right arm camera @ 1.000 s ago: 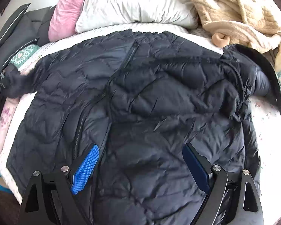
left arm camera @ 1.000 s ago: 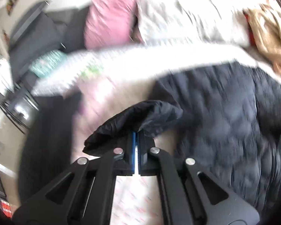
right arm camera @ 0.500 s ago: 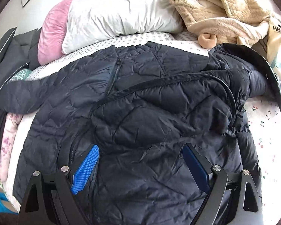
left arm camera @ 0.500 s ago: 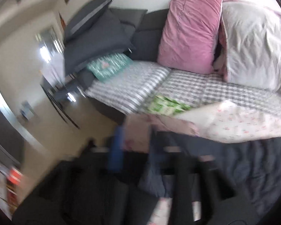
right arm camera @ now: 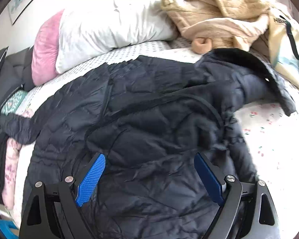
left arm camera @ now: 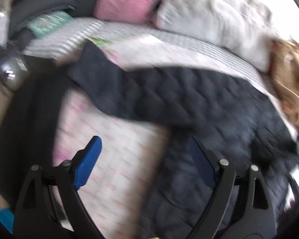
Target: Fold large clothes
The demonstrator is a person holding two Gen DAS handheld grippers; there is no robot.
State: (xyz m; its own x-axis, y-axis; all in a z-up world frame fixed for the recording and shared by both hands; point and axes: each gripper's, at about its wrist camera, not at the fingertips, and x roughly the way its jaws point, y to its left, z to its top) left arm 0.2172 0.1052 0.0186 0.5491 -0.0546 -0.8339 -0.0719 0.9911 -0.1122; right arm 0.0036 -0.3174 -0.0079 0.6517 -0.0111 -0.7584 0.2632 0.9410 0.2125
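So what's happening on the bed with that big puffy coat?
A person with a two-finger gripper in each hand is folding a dark quilted puffer jacket spread on the bed. The left gripper is opening with nothing between its fingers; the jacket's sleeve lies stretched out past it. The right gripper hangs open over the jacket's body, holding nothing.

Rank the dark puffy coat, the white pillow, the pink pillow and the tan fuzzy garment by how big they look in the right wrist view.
1. Dark puffy coat, by far the largest.
2. White pillow.
3. Tan fuzzy garment, near the white pillow in size; unsure.
4. Pink pillow, partly hidden behind the white one.
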